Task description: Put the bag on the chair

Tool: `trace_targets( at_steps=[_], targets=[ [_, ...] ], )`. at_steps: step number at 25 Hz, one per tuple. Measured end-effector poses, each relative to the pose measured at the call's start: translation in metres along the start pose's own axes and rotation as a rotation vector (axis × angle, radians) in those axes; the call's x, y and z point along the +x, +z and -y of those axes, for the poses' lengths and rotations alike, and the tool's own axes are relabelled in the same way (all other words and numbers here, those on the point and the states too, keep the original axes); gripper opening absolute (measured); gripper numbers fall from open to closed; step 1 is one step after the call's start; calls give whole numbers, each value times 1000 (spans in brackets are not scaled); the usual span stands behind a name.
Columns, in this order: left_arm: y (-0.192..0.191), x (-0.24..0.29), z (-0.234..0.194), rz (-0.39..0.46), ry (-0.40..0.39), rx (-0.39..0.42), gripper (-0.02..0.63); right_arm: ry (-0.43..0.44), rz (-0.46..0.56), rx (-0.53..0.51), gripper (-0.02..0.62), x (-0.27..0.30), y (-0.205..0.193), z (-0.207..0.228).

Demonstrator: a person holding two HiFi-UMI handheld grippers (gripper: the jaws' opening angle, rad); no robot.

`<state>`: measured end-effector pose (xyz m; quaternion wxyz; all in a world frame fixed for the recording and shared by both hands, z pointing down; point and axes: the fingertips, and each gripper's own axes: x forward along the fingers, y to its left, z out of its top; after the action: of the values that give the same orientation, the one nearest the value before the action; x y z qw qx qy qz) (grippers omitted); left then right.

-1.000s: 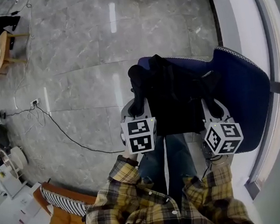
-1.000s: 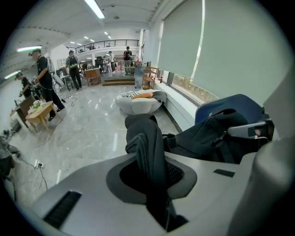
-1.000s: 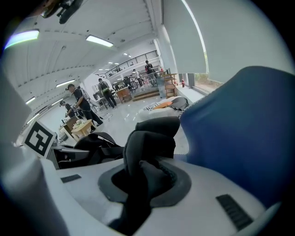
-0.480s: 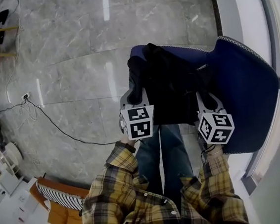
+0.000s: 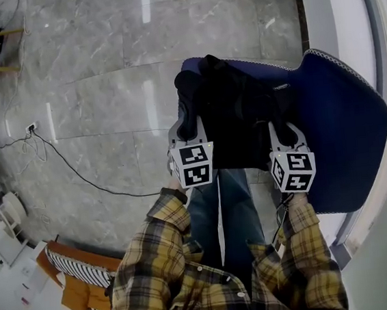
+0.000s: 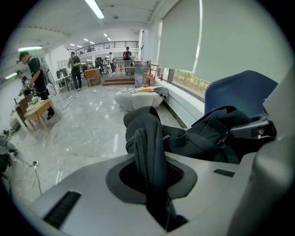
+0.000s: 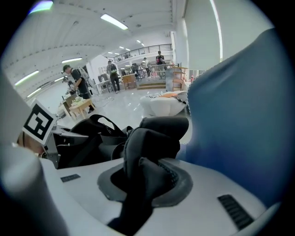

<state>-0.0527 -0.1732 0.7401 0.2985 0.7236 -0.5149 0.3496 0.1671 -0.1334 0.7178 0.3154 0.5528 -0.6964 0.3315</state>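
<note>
A black backpack [image 5: 235, 122] rests against the seat of a blue chair [image 5: 345, 121], hanging from its two shoulder straps. My left gripper [image 5: 186, 132] is shut on the left strap [image 6: 145, 138], which runs up through the jaws of this left gripper [image 6: 150, 177]. My right gripper [image 5: 284, 134] holds the other strap [image 7: 150, 138]. The right gripper's [image 7: 147, 179] jaws have just been opening a little, and the strap still fills the gap between them. The chair's blue back [image 7: 239, 115] stands close on the right.
A grey marble floor lies left of the chair, crossed by a black cable [image 5: 93, 185] from a floor socket [image 5: 31, 126]. A window wall [image 5: 372, 22] runs behind the chair. A striped cushion [image 5: 78, 269] lies at lower left. People [image 6: 32, 69] stand far off.
Both grippers have sunk together with the backpack, which now sits lower against the chair seat. The right gripper's marker cube has rolled slightly.
</note>
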Motion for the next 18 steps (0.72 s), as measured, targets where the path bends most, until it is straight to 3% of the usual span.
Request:
trace_targets(
  at_steps=[7, 18],
  targets=[
    [-15, 4, -4, 25, 1, -90, 60, 10, -16, -63, 94, 10, -23, 0],
    [-33, 9, -8, 8, 27, -96, 60, 31, -45, -45, 98, 20, -41, 3]
  ],
)
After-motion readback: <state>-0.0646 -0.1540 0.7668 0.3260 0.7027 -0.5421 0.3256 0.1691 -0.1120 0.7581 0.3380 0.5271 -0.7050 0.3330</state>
